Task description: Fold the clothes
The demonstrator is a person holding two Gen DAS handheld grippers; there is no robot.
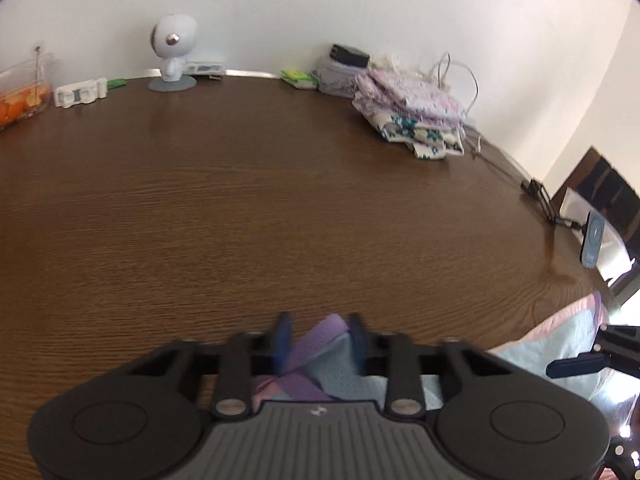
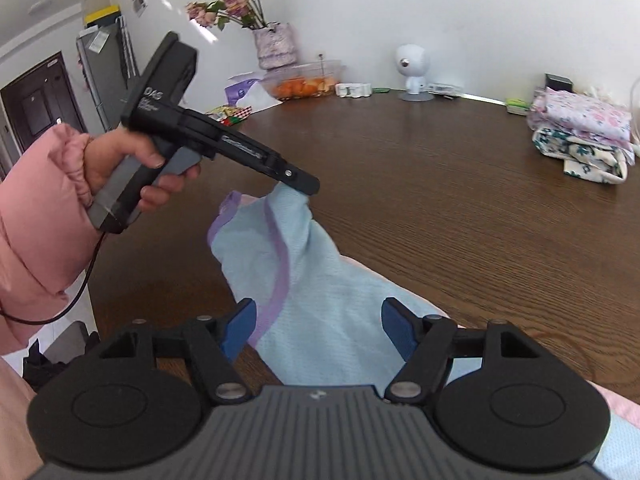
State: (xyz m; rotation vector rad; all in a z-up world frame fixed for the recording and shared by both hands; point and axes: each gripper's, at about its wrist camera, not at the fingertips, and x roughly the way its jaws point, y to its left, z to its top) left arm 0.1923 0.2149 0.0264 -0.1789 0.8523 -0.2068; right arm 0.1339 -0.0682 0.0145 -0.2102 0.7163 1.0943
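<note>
Pinching the blue garment (image 2: 320, 280) aloft, left tool (image 2: 308, 186) clamped; right tool (image 2: 316, 330) gapes empty; folded stack (image 2: 580, 140) done, this one unfolded.

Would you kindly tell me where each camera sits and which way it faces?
Left wrist: on the left gripper, shut on the pale blue cloth with purple trim, facing the brown wooden table.
Right wrist: on the open right gripper, facing that cloth; a hand with a pink sleeve shows.
Shared: the white round-headed figurine and the stack of folded floral clothes.
</note>
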